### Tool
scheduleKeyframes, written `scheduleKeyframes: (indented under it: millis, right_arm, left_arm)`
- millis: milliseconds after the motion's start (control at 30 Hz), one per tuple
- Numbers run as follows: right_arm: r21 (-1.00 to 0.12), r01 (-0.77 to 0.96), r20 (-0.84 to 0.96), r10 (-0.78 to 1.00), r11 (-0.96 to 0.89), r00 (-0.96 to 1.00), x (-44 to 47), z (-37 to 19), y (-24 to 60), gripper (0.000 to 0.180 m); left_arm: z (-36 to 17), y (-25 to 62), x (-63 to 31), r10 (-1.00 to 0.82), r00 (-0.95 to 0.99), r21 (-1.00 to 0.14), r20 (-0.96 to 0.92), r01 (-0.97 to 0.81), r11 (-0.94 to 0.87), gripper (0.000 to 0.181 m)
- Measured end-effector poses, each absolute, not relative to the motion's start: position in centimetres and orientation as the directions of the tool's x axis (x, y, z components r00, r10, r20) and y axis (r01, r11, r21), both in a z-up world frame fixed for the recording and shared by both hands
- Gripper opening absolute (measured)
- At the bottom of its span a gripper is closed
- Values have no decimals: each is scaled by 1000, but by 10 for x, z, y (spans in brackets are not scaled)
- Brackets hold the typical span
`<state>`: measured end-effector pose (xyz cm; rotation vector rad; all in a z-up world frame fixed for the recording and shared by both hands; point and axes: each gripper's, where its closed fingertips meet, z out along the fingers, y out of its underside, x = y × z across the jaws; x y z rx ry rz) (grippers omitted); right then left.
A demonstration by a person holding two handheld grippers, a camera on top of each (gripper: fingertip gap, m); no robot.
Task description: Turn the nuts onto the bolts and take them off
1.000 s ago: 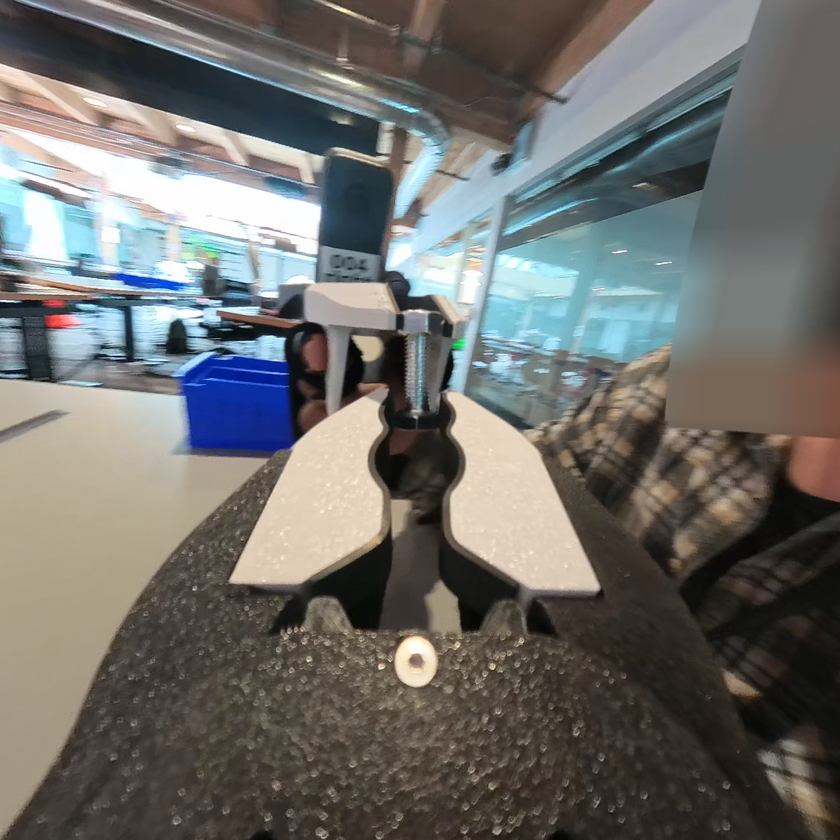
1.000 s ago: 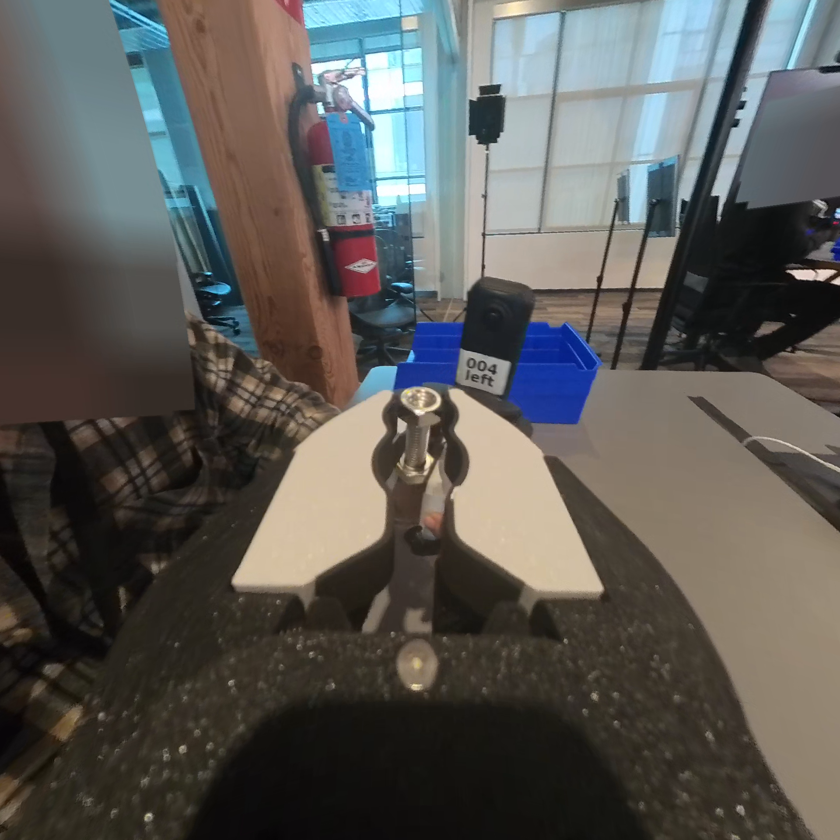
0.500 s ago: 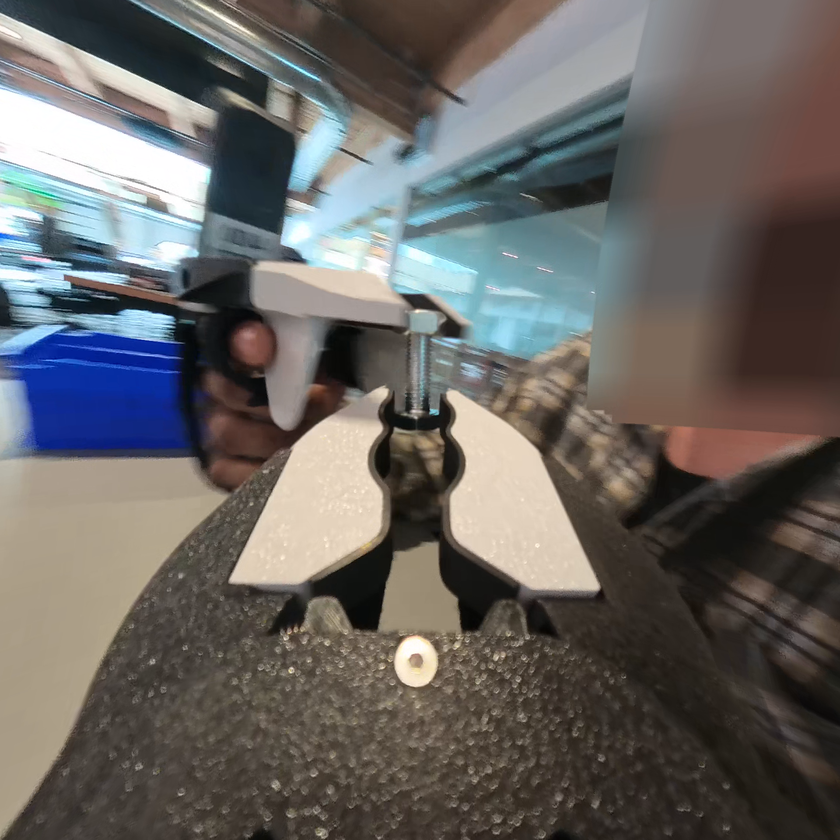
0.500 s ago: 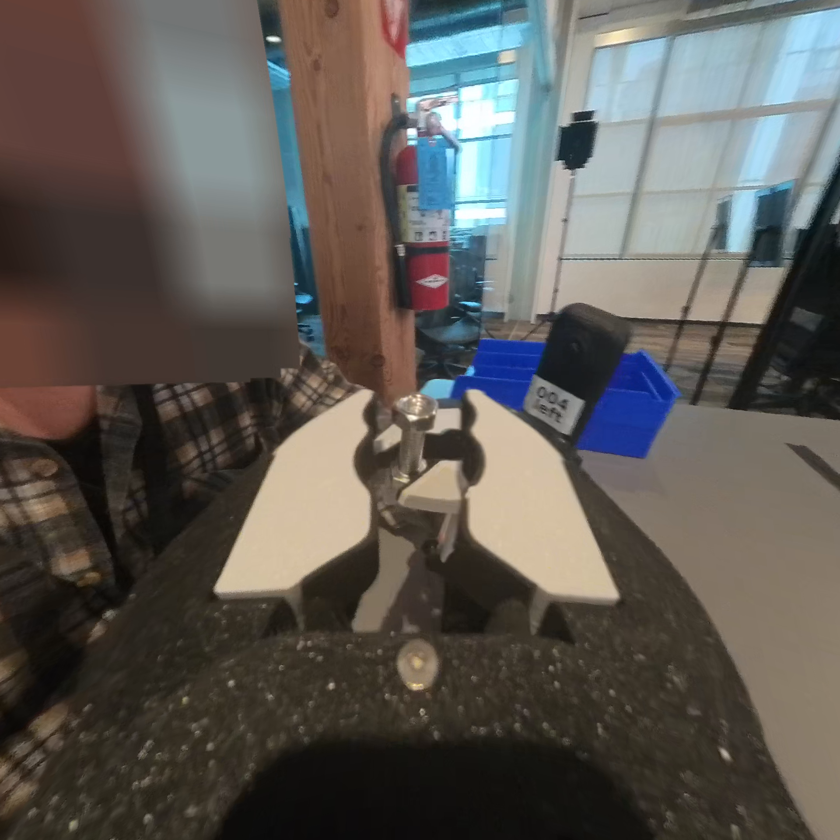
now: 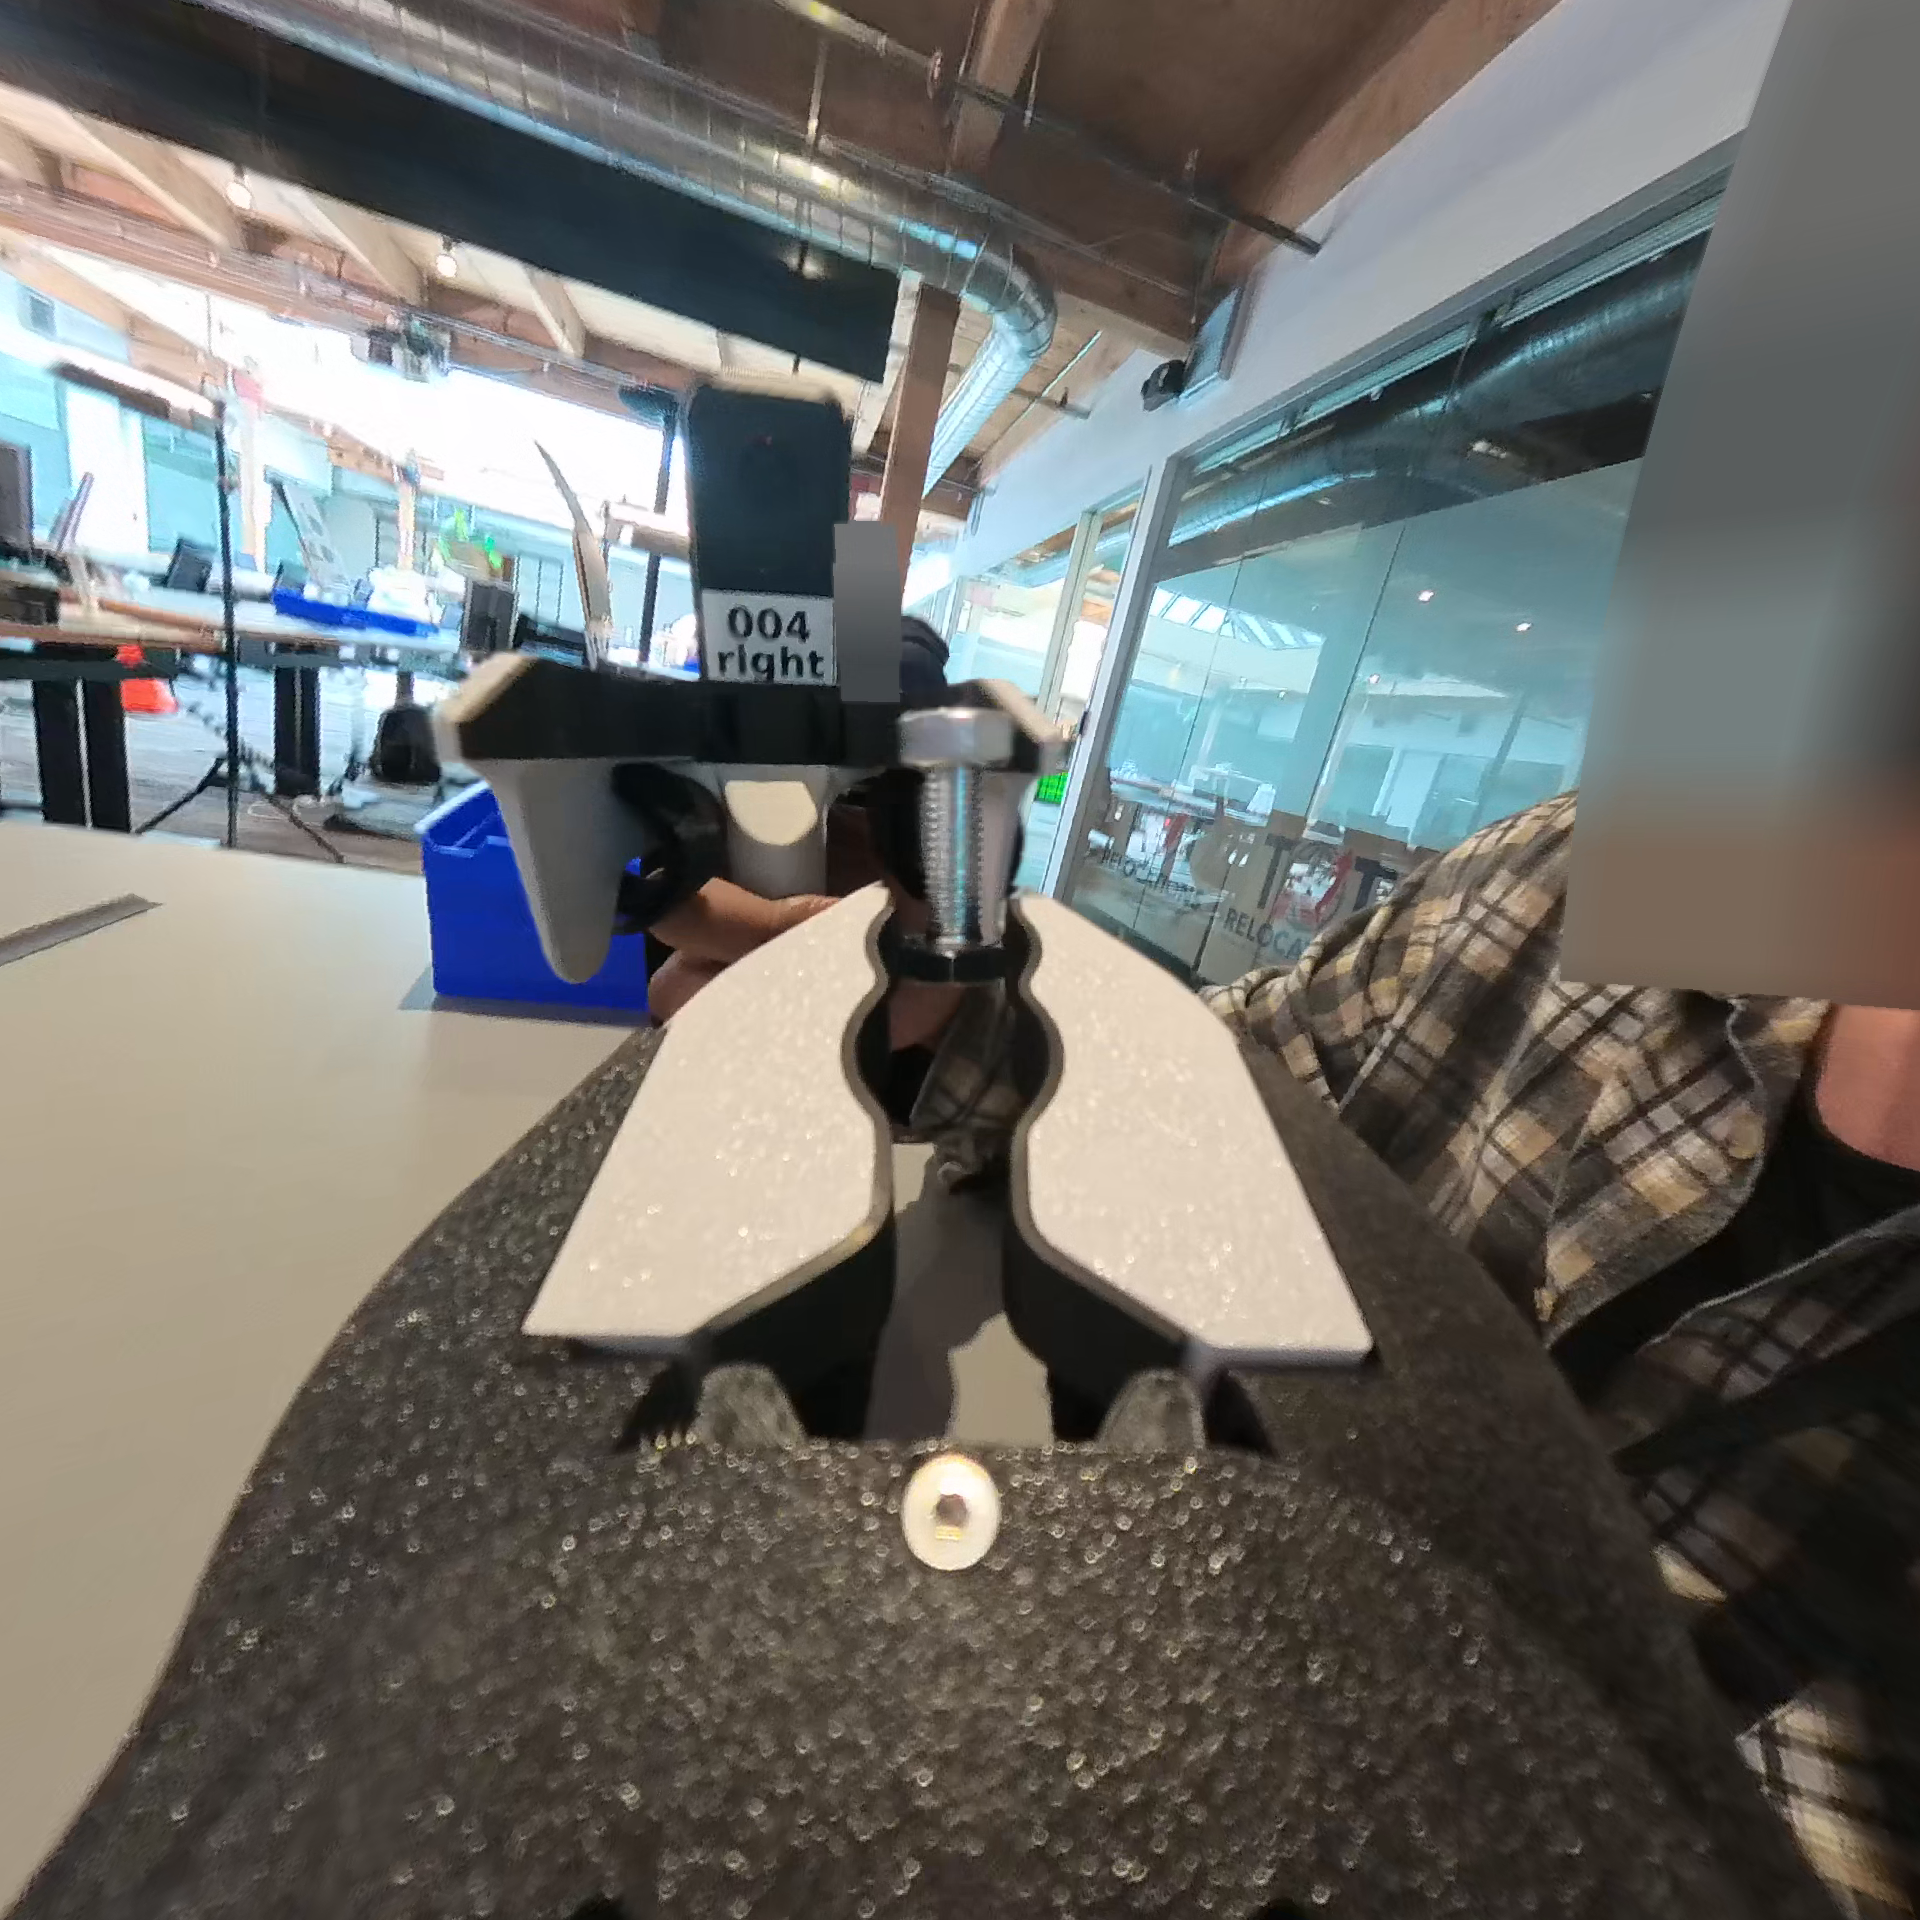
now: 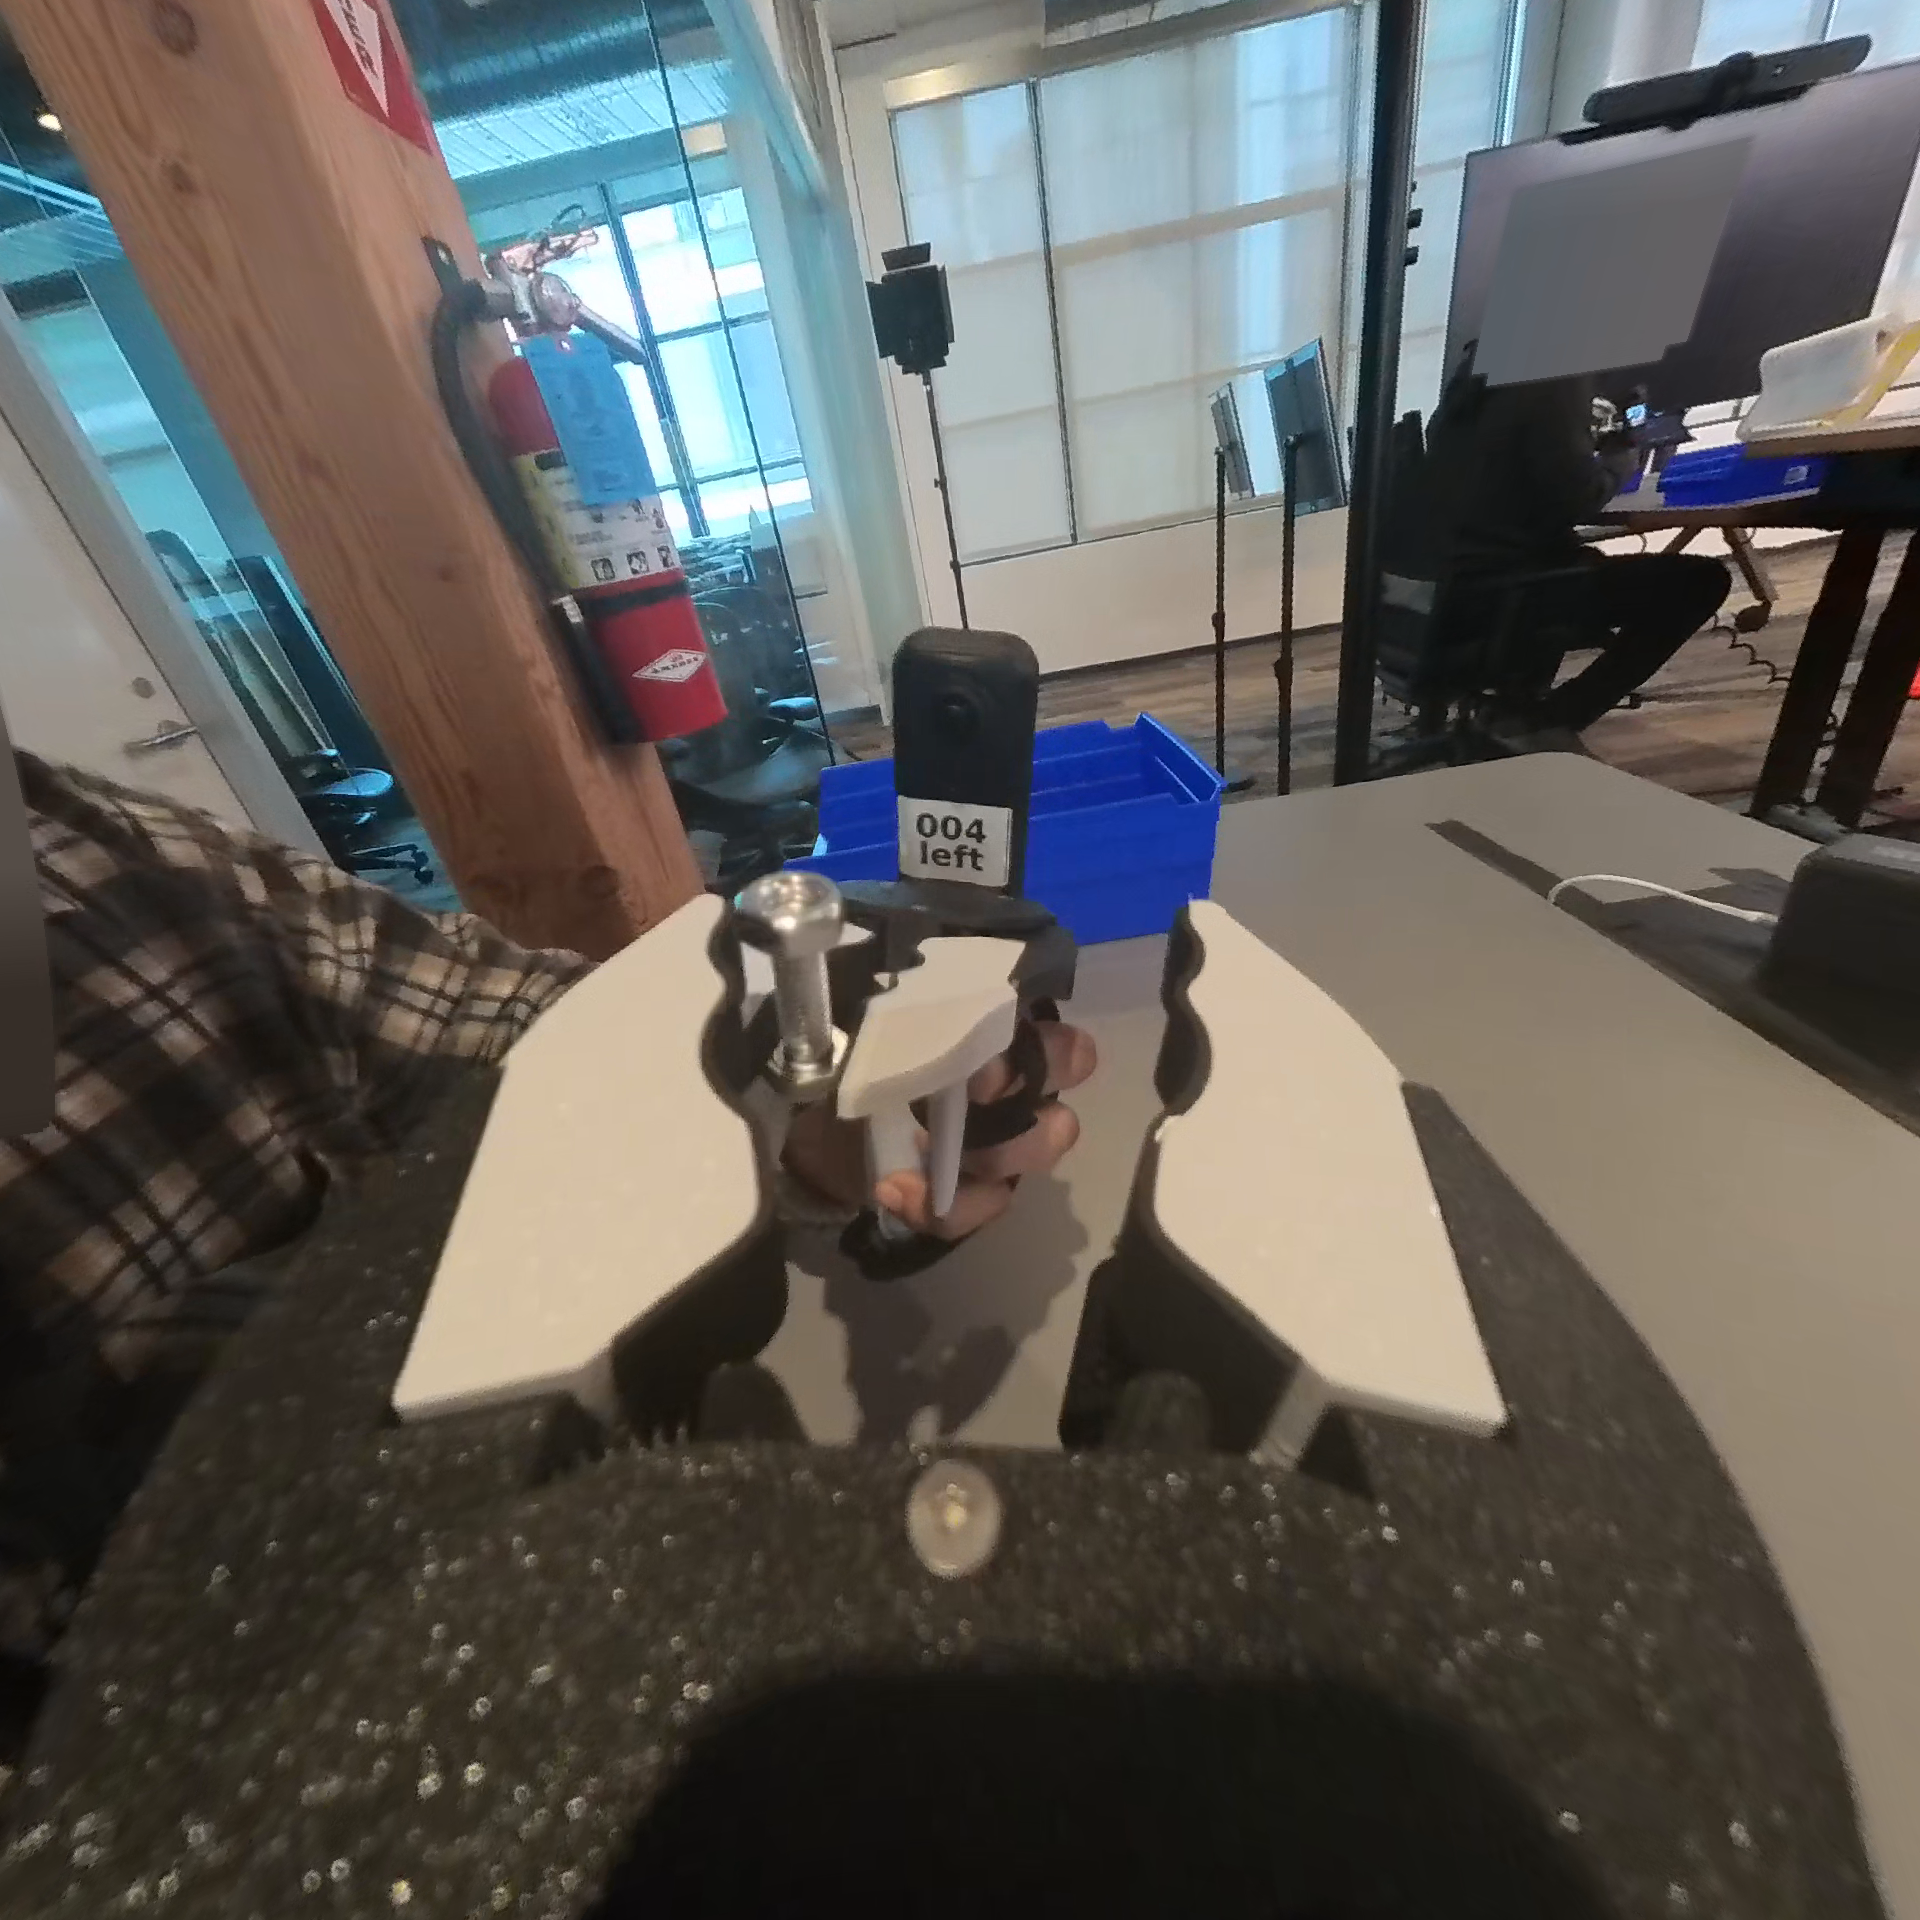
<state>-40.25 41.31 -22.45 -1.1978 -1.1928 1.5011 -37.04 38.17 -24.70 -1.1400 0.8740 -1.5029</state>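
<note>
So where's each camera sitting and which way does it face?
Left wrist view: on left hand-held gripper, facing bolt, blue bin behind; plaid sleeve right.
Right wrist view: on right hand-held gripper, facing bolt, fire extinguisher behind; hand, plaid sleeve left.
Shared: bolt, nut, blue bin, plaid sleeve.

Blue plastic bin [image 6: 1101, 831] at far edge of grey table [image 6: 1455, 1039]. Red fire extinguisher [image 6: 613, 561] hung on wooden pillar [image 6: 312, 436]. White cable [image 6: 1652, 896] and dark grey box [image 6: 1849, 935] near table's right edge.
</note>
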Motion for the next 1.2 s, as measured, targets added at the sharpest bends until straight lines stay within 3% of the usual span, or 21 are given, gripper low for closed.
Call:
scheduleKeyframes:
  millis: [500, 600, 733, 1133, 1200]
  right_arm:
    - [-981, -64, -168, 967, -184, -192, -397, -220, 411, 68]
    - [-982, -53, -164, 961, -180, -224, -401, -221, 402, 55]
    - [-986, -41, -140, 945, -159, -294, -400, -220, 389, 19]
    - [-990, -79, -69, 886, -118, -459, -389, -216, 367, 18]
    - [-987, -85, -85, 895, -135, -438, -390, -216, 373, 25]
  left_arm:
    - [-244, 386, -375, -977, 0, -930, 213, 308, -202, 18]
    - [-245, 388, -375, -977, 17, -933, 214, 301, -199, 18]
    - [-248, 388, -372, -977, 29, -941, 209, 279, -193, 18]
    - [-243, 365, -365, -963, -157, -928, 217, 274, -253, 18]
    - [-243, 366, -366, -965, -153, -927, 214, 280, -250, 18]
